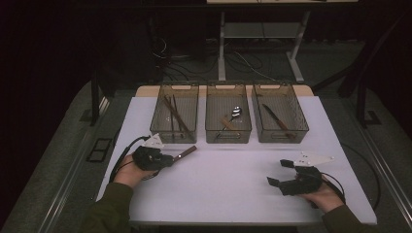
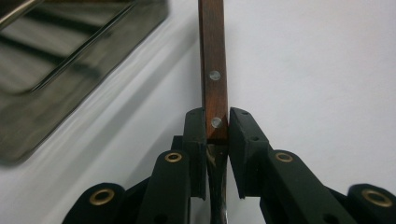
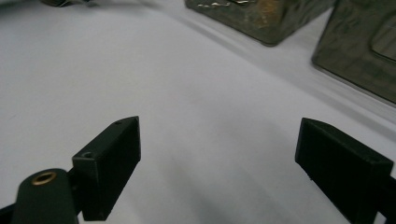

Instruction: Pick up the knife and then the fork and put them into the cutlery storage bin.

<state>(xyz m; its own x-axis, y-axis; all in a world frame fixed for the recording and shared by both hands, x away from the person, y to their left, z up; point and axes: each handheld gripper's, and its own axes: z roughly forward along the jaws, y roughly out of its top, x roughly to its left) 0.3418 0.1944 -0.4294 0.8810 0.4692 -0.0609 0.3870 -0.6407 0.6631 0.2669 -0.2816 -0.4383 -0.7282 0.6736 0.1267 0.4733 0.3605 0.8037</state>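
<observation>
Wood-handled table knife with riveted brown grip [image 1: 185, 153], high view: held in the left gripper [image 1: 171, 159] just in front of three smoky plastic bins [image 1: 228, 137]; the right-hand bin already holds a similar knife [image 1: 277, 121]. Sorting appears under way; the next move calls for a lift and carry to that bin. Left gripper view: pads [image 2: 195, 140] clamp the handle [image 2: 215, 93] at its lower rivet, jaws nearly closed. Right gripper view: fingers [image 3: 109, 163] spread wide, empty, above the white tabletop [image 3: 196, 116].
</observation>
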